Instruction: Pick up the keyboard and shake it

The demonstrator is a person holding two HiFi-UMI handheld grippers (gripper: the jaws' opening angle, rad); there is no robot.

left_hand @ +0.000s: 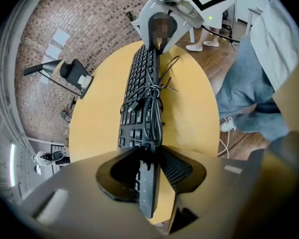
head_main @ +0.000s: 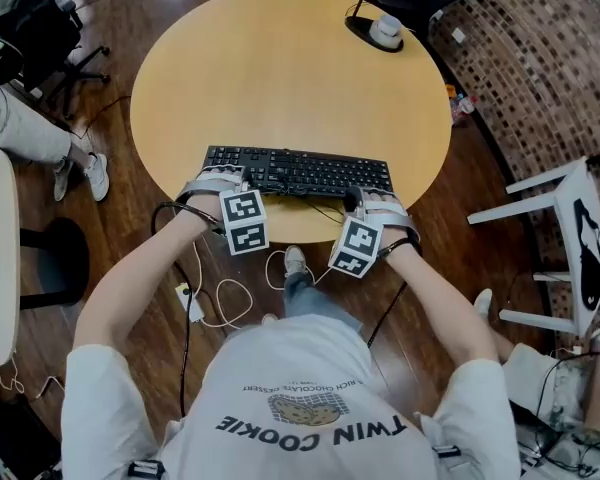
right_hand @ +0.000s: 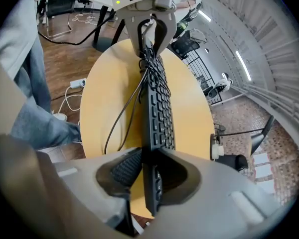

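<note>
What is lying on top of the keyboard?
A bundled black cable lies across the keys of the keyboard, with a loose strand trailing onto the table. The keys under the bundle are covered, so they cannot be seen.

Bright even light, soft shadows, fisheye edges

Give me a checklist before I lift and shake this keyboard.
1. Left gripper grip: ok, jaws closed on the keyboard's left end.
2. Right gripper grip: ok, jaws closed on its right end.
3. Keyboard off the table: cannot tell.
4. Cable: not ok, loosely bundled against the keyboard, with one strand trailing toward the table's near edge.
5. Room to shake: ok, the desk lamp stands at the far edge, well apart.
</note>
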